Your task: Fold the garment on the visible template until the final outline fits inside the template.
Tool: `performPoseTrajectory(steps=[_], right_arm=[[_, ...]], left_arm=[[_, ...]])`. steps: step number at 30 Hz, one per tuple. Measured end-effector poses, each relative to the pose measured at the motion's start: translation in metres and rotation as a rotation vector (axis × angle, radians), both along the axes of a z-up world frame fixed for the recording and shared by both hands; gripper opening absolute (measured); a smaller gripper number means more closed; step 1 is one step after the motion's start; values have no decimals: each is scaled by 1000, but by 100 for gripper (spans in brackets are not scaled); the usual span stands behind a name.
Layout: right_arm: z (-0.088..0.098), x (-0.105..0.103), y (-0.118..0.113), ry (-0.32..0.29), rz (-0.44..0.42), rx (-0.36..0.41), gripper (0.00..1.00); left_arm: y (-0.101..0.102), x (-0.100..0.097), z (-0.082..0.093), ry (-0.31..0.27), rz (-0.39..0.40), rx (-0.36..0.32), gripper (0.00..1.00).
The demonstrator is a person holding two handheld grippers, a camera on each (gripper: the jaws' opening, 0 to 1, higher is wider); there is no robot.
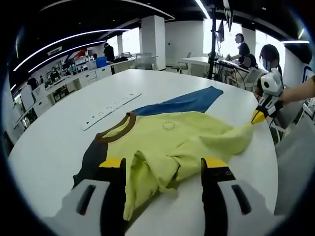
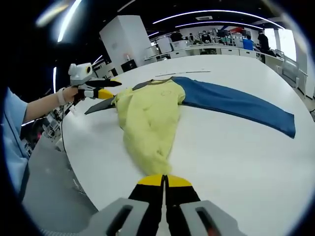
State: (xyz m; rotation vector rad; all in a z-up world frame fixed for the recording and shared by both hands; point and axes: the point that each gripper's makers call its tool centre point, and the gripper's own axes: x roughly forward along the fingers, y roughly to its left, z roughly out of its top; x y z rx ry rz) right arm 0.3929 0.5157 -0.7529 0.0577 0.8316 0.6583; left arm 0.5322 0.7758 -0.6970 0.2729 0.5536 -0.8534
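Your shirt point(image 1: 172, 142) lies bunched on the white table point(image 1: 59, 142), a yellow-green heap with a brown collar point(image 1: 118, 129), stretched between your two grippers. In the left gripper view its near edge hangs in a fold between your left gripper point(image 1: 165, 172)'s jaws; in the right gripper view its narrow end runs right up to the tips of your right gripper point(image 2: 164, 178).

Under and beside the shirt lie a blue strip point(image 2: 236, 104) reaching away across the table and a dark panel point(image 1: 91, 160) by the collar (whether either is the template, you cannot tell from here). A white ruler-like strip point(image 1: 110, 110) sits well apart, beyond the collar. People sit at desks point(image 1: 216, 61) past the table.

Your left gripper's jaws stand wide, with cloth between them but neither jaw clearly gripping it. Your right gripper's jaws are pressed together, pinching the shirt's end.
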Motion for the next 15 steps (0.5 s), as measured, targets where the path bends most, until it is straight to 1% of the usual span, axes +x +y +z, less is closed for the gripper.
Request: performPoseTrajectory(steps=[3, 6, 9, 13, 15], right_arm=[[0, -1, 0, 0, -1, 0, 0], [-1, -2, 0, 0, 4, -7, 0], [0, -2, 1, 0, 8, -10, 0], [0, -2, 1, -2, 8, -12, 0], [0, -2, 0, -1, 10, -14, 0]], left_arm=[[2, -10, -4, 16, 4, -12, 51], [5, -18, -10, 29, 17, -6, 51], [7, -25, -16, 50, 31, -15, 48], [9, -31, -22, 57, 50, -19, 45], [9, -35, -27, 75, 58, -23, 43]])
